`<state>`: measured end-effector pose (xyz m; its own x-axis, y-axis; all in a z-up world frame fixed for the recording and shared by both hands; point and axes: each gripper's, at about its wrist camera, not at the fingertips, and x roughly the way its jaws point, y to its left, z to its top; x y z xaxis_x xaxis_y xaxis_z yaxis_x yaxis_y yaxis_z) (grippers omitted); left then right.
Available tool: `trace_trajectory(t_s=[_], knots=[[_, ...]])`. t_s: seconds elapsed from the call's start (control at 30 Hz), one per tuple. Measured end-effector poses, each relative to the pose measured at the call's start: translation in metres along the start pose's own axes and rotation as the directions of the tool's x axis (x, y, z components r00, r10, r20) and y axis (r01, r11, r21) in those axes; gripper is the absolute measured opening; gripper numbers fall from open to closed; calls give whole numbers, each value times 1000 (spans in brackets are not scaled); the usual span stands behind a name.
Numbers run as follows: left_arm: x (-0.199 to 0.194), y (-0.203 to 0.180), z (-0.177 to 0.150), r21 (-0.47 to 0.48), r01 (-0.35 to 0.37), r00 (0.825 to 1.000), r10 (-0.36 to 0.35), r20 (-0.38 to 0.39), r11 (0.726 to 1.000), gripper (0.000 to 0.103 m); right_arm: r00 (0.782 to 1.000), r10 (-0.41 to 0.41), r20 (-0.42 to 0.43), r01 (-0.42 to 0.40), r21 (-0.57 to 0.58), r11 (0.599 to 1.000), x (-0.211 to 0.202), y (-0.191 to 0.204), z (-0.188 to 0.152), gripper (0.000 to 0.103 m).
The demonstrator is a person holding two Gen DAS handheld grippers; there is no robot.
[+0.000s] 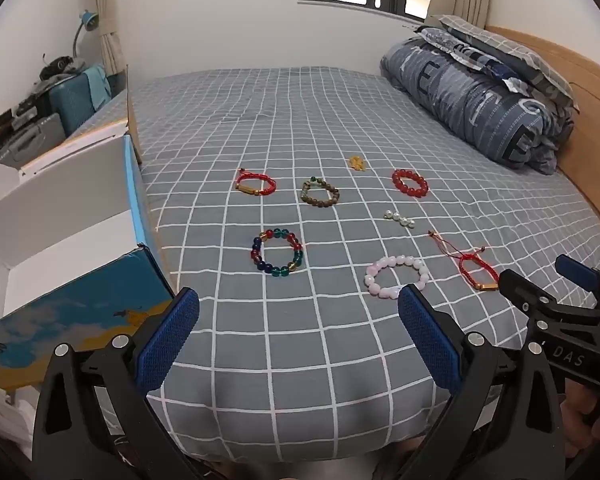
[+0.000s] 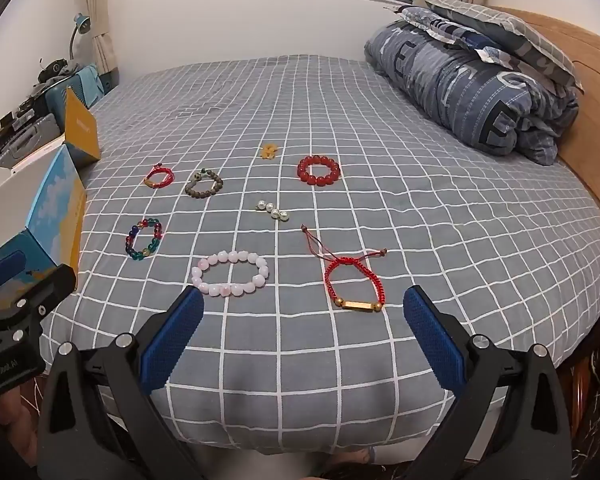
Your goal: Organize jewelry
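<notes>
Eight pieces: jewelry lying spread on the bed (image 2: 420, 208), none touching another.
Left hand-held gripper (image 1: 298, 306): hovering over the bed's near edge, lower middle of the left view, jaws standing wide, gripping nothing.
Right hand-held gripper (image 2: 304, 308): hovering at the lower middle of the right view, jaws spread wide, gripping nothing.
Pink bracelet (image 2: 231, 273): lying just beyond the right gripper's left finger (image 2: 172, 340); in the left view it is sitting by the left gripper's right finger (image 1: 428, 340).
Red cord bracelet (image 2: 355, 286): lying right of the pink one, gold bar toward the camera, cords trailing up-left.
Multicolour bracelet (image 1: 277, 254): sitting centre of the left view, left of the pink one.
Pearl piece (image 2: 272, 210): lying mid-frame, above the pink bracelet.
Red bead bracelet (image 2: 319, 171): resting farther back, right of centre.
Brown bead bracelet (image 2: 203, 183): lying farther back, left of centre.
Small red cord bracelet (image 2: 159, 176): sitting just left of the brown one.
Amber piece (image 2: 269, 151): lying farthest back; too small to identify.
Box (image 1: 72, 272): standing open at the left edge, beside the bed.
Bedding (image 2: 472, 80): lying rolled at the upper right.
</notes>
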<state>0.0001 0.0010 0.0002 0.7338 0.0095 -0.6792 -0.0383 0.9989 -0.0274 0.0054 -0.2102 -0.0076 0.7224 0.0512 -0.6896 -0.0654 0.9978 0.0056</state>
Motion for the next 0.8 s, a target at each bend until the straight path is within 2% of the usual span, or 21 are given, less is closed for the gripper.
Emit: trace_trajectory(t_s=[0.13,0.17,0.27,0.3,0.53,0.8], knots=[[1,4,2,-22,-25,1000,25,0,999,97,1000,-6,4,6,0,1000,-1,0,0,96],[-1,-3,-3,14,-12,1000,12,9,1000,97,1000,-7,4,7,0,1000,-1,-1,0,96],[1,-5,-5,-4,-20,1000,20,-1,1000,97,1000,-12,2,12,-5,1000,0,2,0,96],[4,4,-3,-8,-3,1000,2,-11,1000,97,1000,-14,1,14,-4,1000,0,1,0,96],[6,6,-3,-10,-31,999,31,-33,999,97,1000,-16,2,16,-4,1000,-2,7,2,96],[2,6,-5,16,-17,1000,17,-13,1000,97,1000,-17,6,17,-3,1000,-2,3,1,96]])
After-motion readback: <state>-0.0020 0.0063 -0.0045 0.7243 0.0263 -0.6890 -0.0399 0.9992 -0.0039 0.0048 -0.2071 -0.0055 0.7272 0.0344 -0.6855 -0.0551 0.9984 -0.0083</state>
